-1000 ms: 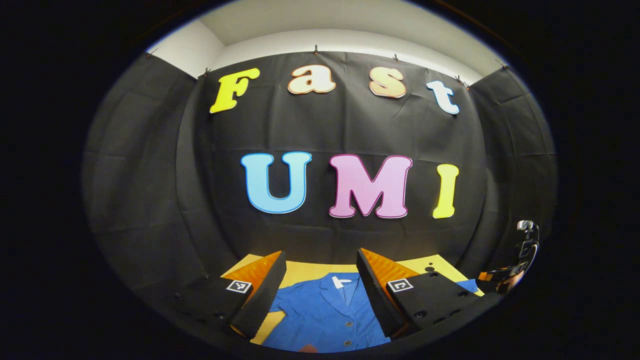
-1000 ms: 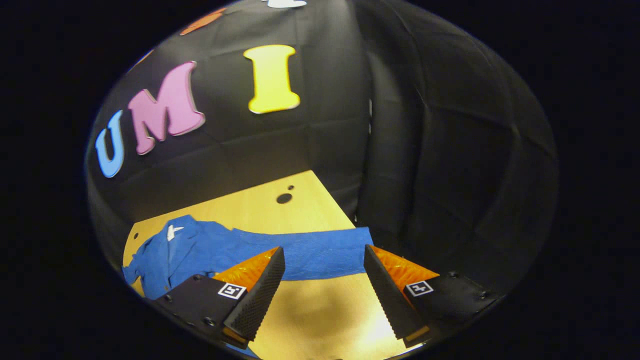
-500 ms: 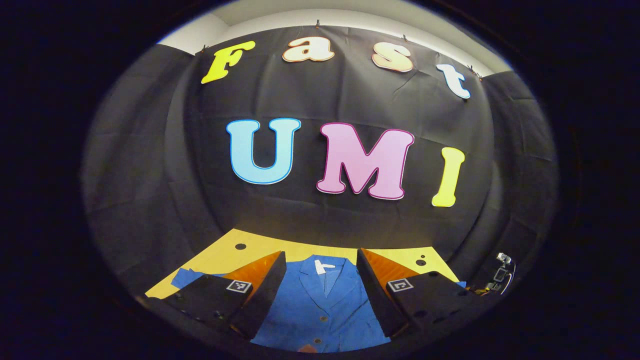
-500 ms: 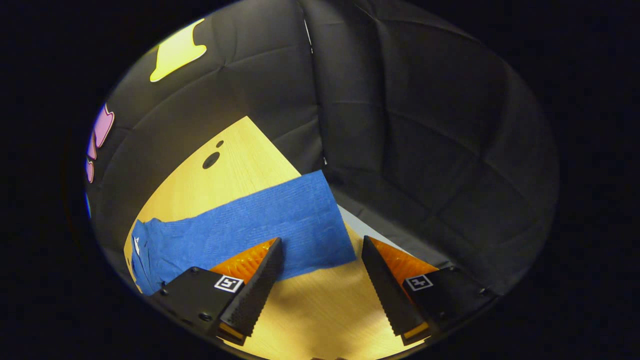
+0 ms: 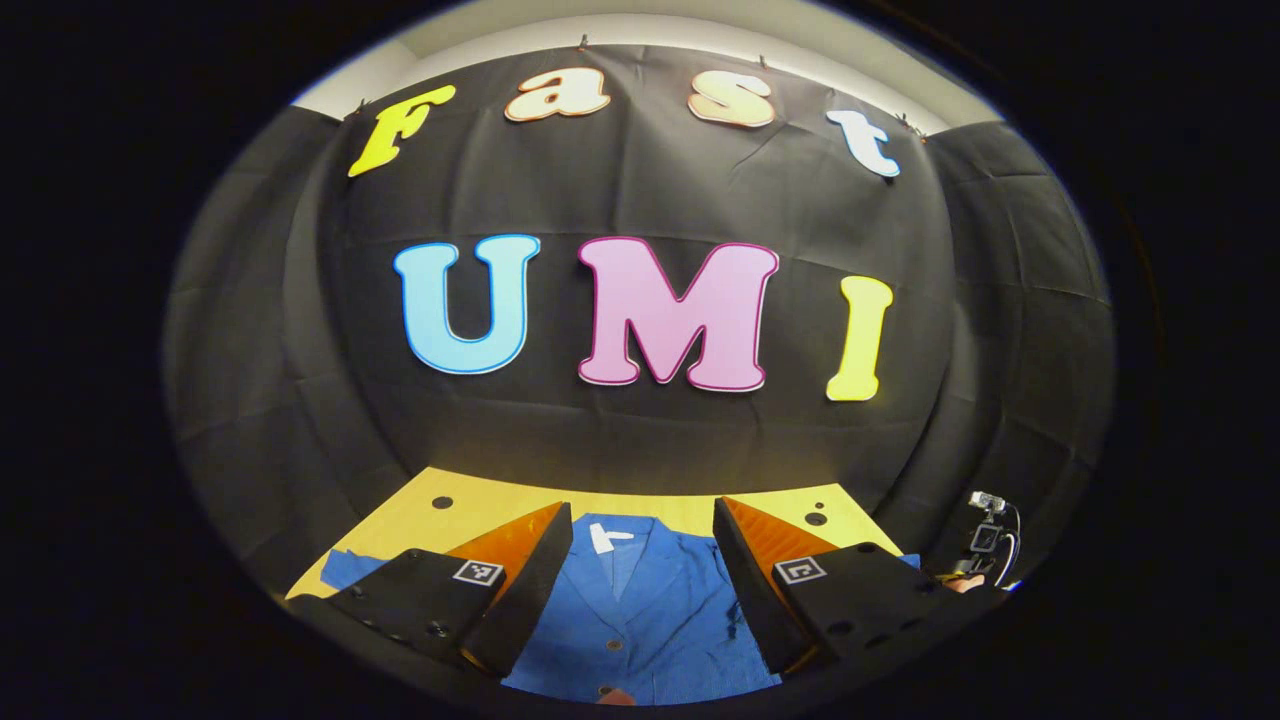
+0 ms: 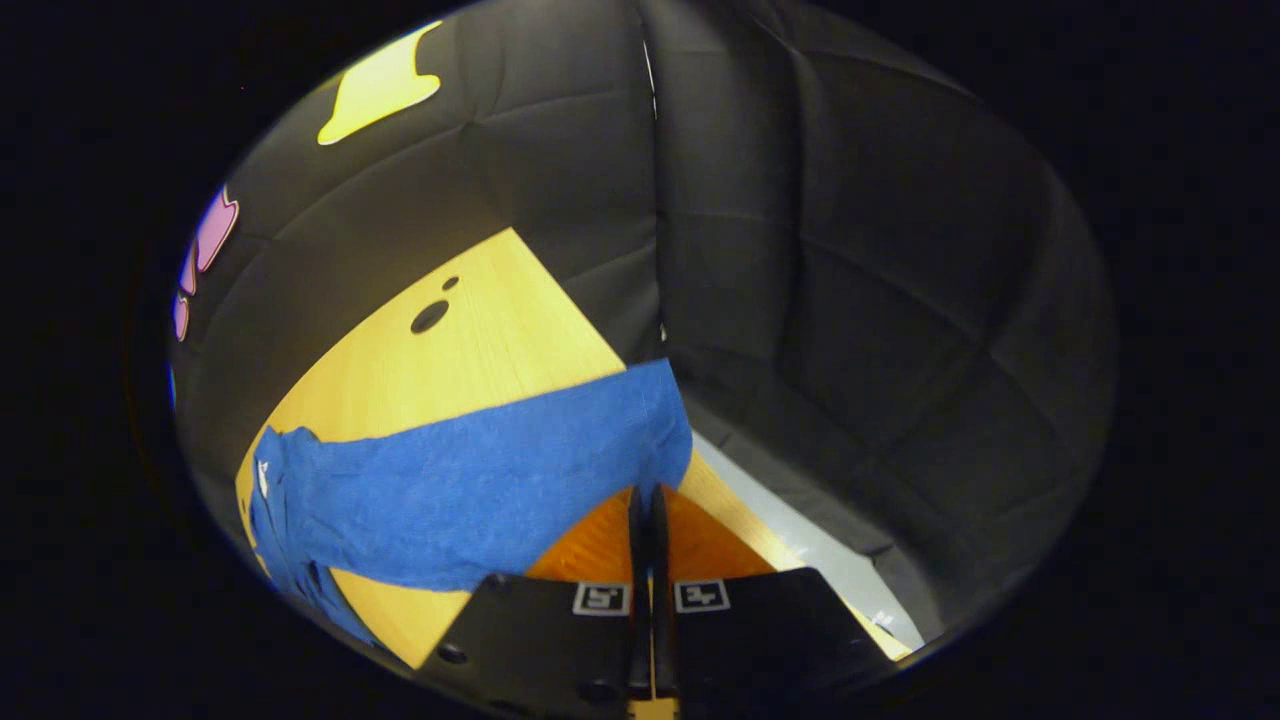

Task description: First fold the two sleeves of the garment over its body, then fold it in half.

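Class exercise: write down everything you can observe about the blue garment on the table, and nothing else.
The blue garment is a buttoned shirt of woven-looking cloth with a collar and a white neck tag, lying flat, front up, on the yellow wooden table. One sleeve stretches straight out sideways to the table's edge. The right gripper has its fingers closed at that sleeve's cuff end. The left gripper is open above the body.
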Tool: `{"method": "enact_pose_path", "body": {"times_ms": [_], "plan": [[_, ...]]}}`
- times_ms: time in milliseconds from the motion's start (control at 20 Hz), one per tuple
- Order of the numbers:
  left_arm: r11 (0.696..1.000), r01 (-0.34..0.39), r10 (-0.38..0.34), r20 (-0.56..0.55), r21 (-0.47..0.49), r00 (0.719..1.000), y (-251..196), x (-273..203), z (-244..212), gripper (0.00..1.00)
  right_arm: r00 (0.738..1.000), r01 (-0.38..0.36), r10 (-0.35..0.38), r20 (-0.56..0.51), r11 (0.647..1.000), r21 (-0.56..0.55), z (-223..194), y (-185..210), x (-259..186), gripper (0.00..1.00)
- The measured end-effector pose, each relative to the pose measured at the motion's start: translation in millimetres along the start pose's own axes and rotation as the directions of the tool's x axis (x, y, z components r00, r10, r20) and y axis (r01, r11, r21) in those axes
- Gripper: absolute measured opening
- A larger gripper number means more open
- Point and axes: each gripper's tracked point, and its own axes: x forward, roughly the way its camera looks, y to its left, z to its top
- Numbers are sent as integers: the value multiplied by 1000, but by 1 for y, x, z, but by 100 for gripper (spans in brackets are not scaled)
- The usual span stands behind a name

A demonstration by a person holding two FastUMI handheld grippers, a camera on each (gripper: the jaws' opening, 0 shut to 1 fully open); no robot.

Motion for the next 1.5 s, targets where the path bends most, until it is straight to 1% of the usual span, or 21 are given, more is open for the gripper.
{"method": "enact_pose_path", "body": {"times_ms": [50, 150, 250, 300, 450, 550, 600, 650, 750, 850, 950, 1050, 1150, 1250, 1300, 1350, 1400, 1450, 1500], "plan": [[1000, 6, -6, 5, -1, 1000, 1, -3, 1, 81, 1000, -10, 10, 6, 999, -36, 0, 4, -5, 1], [1000, 5, -5, 14, -3, 1000, 11, -10, 4, 81, 998, -7, 12, 66, 997, -76, 17, 16, -15, 2], [1000, 2, -2, 24, -13, 1000, 25, -19, 3, 81, 991, -20, 29, 132, 998, -65, 32, 28, -31, 2], [1000, 0, 0, 24, -24, 1000, 33, -22, 1, 81, 989, -20, 29, 148, 998, -63, 37, 34, -40, 2], [997, 11, -8, 31, -76, 999, 59, -36, -1, 81, 972, -12, 32, 232, 996, -86, 49, 52, -90, 1], [995, 30, -24, 71, -91, 997, 79, -49, 6, 81, 956, -15, 52, 290, 991, -131, 50, 81, -123, 2], [996, 28, -21, 81, -90, 996, 94, -55, 9, 81, 946, -10, 60, 319, 988, -157, 49, 96, -142, 1], [996, 25, -17, 83, -91, 996, 109, -61, 5, 81, 939, -20, 78, 334, 984, -174, 45, 113, -167, 2], [994, 22, -12, 90, -110, 996, 139, -72, 3, 81, 921, -50, 123, 369, 978, -202, 47, 160, -199, 2], [993, 5, 6, 91, -121, 996, 172, -81, -3, 81, 910, -84, 172, 377, 968, -237, 42, 211, -224, 1], [994, -8, 19, 102, -110, 995, 203, -92, -8, 81, 900, -125, 222, 376, 956, -266, 34, 259, -241, 1], [994, -33, 43, 100, -107, 994, 236, -101, -14, 81, 899, -171, 263, 349, 947, -273, 19, 303, -245, 1], [990, -54, 66, 95, -131, 993, 266, -109, -21, 81, 883, -210, 309, 354, 933, -291, 15, 355, -253, 1], [985, -92, 104, 76, -149, 992, 296, -118, -30, 81, 867, -256, 365, 340, 910, -325, 1, 414, -253, 1], [982, -117, 128, 68, -147, 990, 312, -124, -34, 81, 863, -281, 392, 319, 896, -343, -11, 443, -252, 1], [980, -144, 153, 60, -137, 986, 327, -130, -40, 81, 851, -313, 428, 305, 879, -360, -23, 469, -253, 1], [978, -170, 177, 50, -120, 983, 342, -136, -45, 81, 834, -359, 470, 290, 860, -362, -34, 498, -249, 1], [975, -196, 201, 39, -102, 979, 355, -142, -51, 81, 826, -406, 499, 261, 849, -338, -51, 520, -245, 1], [971, -221, 224, 29, -90, 974, 368, -148, -56, 81, 834, -434, 506, 222, 848, -304, -72, 537, -235, 1]]}}
